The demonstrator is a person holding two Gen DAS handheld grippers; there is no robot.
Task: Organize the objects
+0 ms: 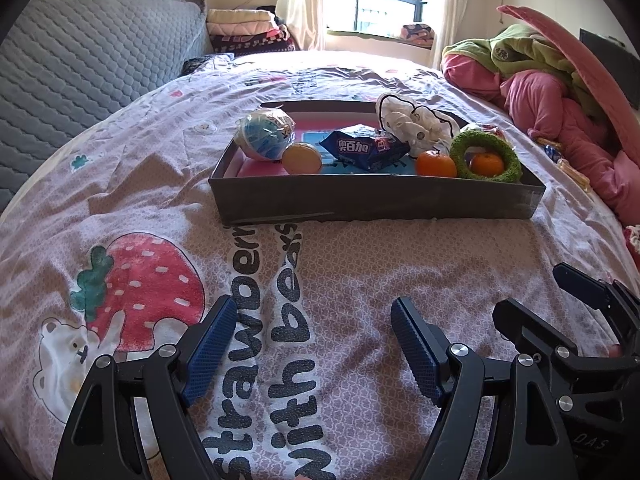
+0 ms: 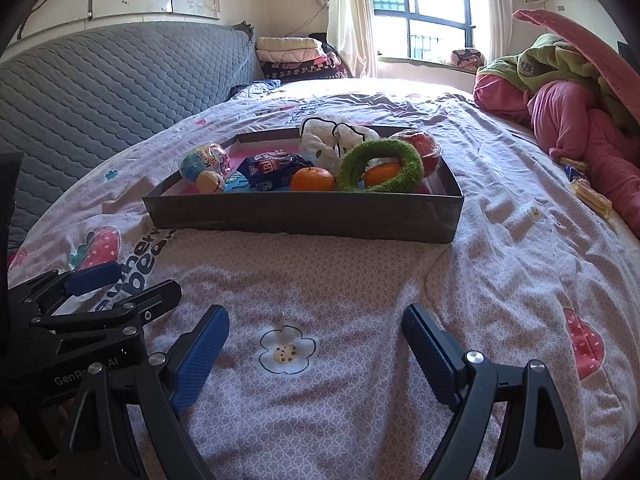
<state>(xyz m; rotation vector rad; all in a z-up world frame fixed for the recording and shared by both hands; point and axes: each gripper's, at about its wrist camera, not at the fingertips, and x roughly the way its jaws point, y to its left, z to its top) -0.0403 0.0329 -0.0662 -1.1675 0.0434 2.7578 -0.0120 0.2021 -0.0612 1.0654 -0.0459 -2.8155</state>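
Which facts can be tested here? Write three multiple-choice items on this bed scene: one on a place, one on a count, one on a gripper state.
1. Where does the green fuzzy ring lie?
A. On the grey headboard
B. In the dark tray, around one orange
C. On the pink clothes pile

2. How many oranges show in the tray?
A. One
B. Two
C. Four

3. How does the left gripper stand?
A. Open and empty
B. Shut on the blue snack packet
C. Shut on an orange

Answers: 1 B, the ring leans inside the tray's right end with an orange seen through its hole. 2 B, that one plus another orange just left of the ring. 3 A, its blue pads stand wide apart above the bedspread with nothing between.
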